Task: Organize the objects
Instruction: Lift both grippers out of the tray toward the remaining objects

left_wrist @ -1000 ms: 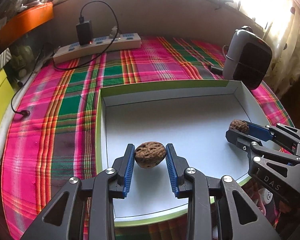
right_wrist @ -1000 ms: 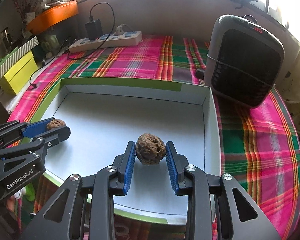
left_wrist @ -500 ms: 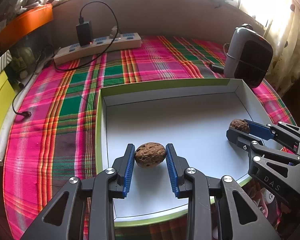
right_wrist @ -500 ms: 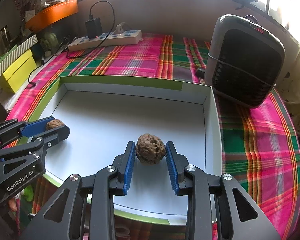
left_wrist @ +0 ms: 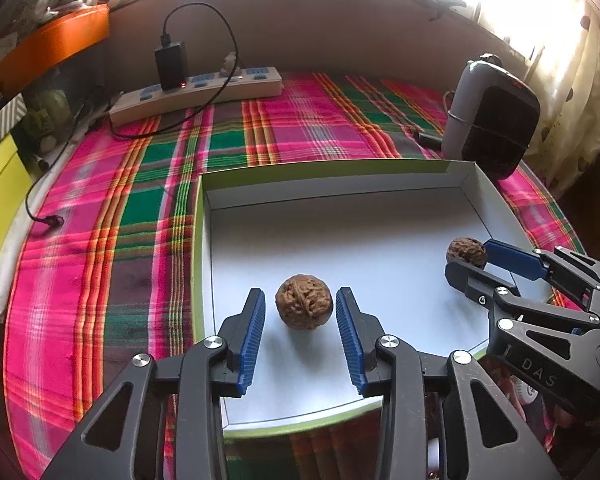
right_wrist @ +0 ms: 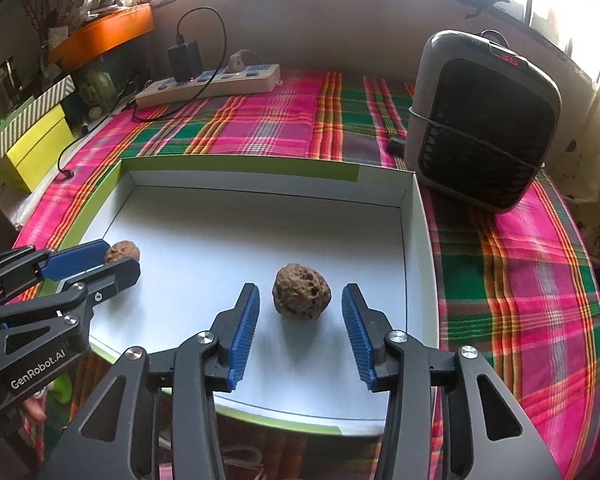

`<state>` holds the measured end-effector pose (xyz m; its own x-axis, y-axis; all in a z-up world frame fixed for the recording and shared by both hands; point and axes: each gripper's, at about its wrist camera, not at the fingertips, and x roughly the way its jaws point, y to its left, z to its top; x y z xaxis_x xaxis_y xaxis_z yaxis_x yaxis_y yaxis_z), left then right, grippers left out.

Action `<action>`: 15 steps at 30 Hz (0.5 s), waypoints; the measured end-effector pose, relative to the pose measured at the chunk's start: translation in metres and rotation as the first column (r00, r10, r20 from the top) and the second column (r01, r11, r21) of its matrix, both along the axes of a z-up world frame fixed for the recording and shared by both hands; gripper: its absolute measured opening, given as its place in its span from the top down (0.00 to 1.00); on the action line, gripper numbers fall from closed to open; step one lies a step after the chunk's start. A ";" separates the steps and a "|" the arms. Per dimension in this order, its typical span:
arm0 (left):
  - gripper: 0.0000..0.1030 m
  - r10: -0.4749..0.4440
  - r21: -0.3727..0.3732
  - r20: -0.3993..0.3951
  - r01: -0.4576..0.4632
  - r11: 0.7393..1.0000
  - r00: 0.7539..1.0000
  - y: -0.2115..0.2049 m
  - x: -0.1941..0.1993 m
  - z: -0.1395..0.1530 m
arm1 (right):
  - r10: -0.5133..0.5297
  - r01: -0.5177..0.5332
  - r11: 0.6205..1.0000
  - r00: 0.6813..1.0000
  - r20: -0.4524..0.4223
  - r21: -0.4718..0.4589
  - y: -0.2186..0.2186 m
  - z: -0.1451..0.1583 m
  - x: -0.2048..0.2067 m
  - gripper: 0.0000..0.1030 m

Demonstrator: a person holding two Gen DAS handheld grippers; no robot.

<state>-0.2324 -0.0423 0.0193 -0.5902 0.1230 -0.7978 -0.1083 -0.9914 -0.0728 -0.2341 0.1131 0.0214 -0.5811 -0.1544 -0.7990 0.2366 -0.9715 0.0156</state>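
While both grippers are pointing down into the white tray [left_wrist: 380,196], each pair of jaws is opening around a walnut resting on the tray floor. The left gripper [left_wrist: 301,316] is standing with clear gaps between its blue pads and the ridged walnut [left_wrist: 304,307], so it is gripping nothing. The right gripper [right_wrist: 300,312] is likewise spread, its pads apart from the pitted walnut [right_wrist: 301,298] lying between them. The ridged walnut is sitting near the tray's left wall, the pitted one toward its right wall, both toward the near edge.

Risks, as judged: both walnuts are rounded and are sitting loose on a smooth floor, so either could be rolling off if a pad is brushing it during withdrawal. The near rim is looking low, and a nudge that way could be sending a nut over it. The tray is overhanging the near edge of the plaid cloth [right_wrist: 520,280], so downward pressure there could be tipping it. The heater [right_wrist: 484,120] is standing just beside the tray's far right corner, limiting clearance for the right hand.
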 end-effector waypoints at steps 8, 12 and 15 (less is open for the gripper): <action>0.65 0.010 -0.002 -0.051 -0.010 1.000 0.999 -0.004 0.020 0.016 | -0.013 0.013 1.000 0.999 -0.040 -0.014 0.002 0.014 0.014 0.55; 0.65 0.016 -0.004 -0.077 -0.017 1.000 0.997 -0.005 0.033 0.022 | -0.011 0.010 1.000 0.998 -0.059 -0.020 0.003 0.021 0.024 0.55; 0.65 0.026 0.004 -0.094 -0.026 1.000 0.995 -0.007 0.044 0.026 | -0.014 0.012 1.000 0.997 -0.075 -0.027 0.005 0.026 0.033 0.55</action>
